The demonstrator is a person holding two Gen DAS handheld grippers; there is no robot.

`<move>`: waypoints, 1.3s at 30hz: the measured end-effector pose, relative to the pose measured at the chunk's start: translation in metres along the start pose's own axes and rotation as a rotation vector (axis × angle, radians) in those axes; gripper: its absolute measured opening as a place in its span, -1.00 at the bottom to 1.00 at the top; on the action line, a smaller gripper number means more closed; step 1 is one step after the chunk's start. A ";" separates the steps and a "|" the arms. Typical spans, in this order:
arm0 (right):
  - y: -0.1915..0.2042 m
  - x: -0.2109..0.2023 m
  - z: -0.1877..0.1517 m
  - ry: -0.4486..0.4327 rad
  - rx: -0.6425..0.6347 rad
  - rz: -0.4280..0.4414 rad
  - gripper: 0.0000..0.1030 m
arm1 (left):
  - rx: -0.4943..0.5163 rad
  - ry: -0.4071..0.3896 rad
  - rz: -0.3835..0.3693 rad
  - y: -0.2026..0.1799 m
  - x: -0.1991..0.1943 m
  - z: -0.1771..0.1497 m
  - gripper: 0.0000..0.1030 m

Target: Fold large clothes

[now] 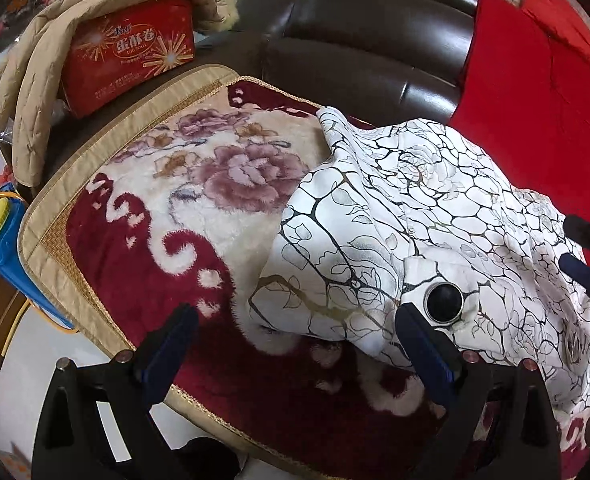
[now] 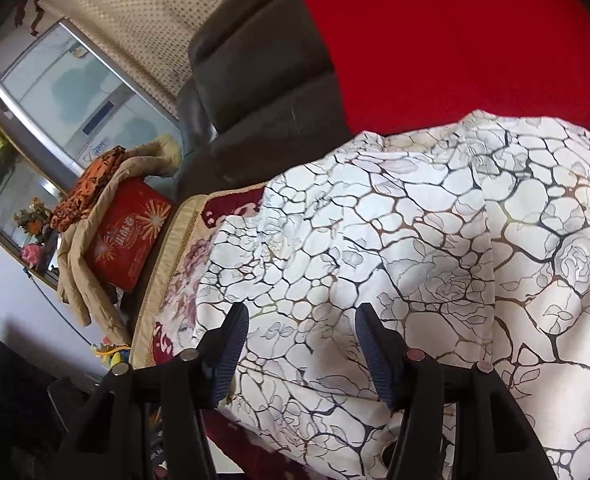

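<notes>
white coat point(image 1: 435, 216) with a dark cracked pattern and faint roses, heaped on the flowered blanket point(image 1: 167, 184) that covers the seat of the brown leather sofa point(image 1: 375, 40). lying bunched rather than flat, one big black button point(image 1: 444, 303) showing on a flap near the front edge. partly gathered over itself, by the look of it, but no neat folded shape yet; judged early or midway, with smoothing and at least one more fold left.

left gripper point(image 1: 299, 320) hanging over the blanket at the coat's near edge, jaws spread wide, nothing between them; one finger just beside the button flap, not clearly pressing it. right gripper point(image 2: 301, 320) poised above the middle of the coat, jaws apart and released, cloth behind them but not pinched. tips of that right gripper also visible at the far right edge of the left wrist view.

red cloth point(image 1: 535, 100) draped on the sofa behind the coat. red box point(image 1: 131, 60) on the armrest, under a tan quilted cover point(image 1: 27, 92).

sleeves, collar and hem not told apart: all buried in the heap. far side of the coat cut off by the frame edge in both views. whether the coat's lower edge hangs off the seat, cannot tell.
</notes>
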State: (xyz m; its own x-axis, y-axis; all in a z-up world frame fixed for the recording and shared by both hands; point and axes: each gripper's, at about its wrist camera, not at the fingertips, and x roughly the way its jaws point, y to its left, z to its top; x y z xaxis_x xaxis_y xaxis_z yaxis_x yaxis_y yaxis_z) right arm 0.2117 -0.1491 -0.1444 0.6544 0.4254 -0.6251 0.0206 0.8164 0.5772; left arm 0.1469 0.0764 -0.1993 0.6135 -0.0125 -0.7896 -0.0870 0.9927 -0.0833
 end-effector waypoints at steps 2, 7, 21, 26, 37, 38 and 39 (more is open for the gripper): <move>-0.003 0.005 0.001 0.015 0.014 -0.006 0.16 | 0.005 0.009 0.004 -0.001 0.004 0.000 0.93; -0.004 0.013 0.002 0.034 0.010 -0.021 0.16 | -0.001 0.018 0.008 0.000 0.009 0.001 0.93; -0.011 0.037 0.000 0.111 0.027 -0.060 0.16 | -0.010 0.020 0.024 0.002 0.013 0.002 0.93; -0.017 0.052 -0.003 0.160 0.033 -0.096 0.16 | -0.006 0.021 0.032 0.003 0.012 0.001 0.93; -0.023 0.030 0.004 0.100 0.036 -0.069 0.16 | -0.004 0.005 0.062 0.003 0.009 0.002 0.93; -0.025 0.027 0.005 0.095 0.039 -0.068 0.16 | -0.001 0.003 0.064 0.002 0.008 0.002 0.93; -0.027 0.026 0.006 0.091 0.042 -0.069 0.16 | 0.003 0.001 0.067 0.002 0.007 0.001 0.93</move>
State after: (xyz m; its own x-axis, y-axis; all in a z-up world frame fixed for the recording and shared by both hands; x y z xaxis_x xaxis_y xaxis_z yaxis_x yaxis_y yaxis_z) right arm 0.2322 -0.1622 -0.1728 0.5787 0.4039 -0.7085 0.0961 0.8289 0.5510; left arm 0.1524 0.0781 -0.2043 0.6057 0.0540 -0.7938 -0.1257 0.9917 -0.0284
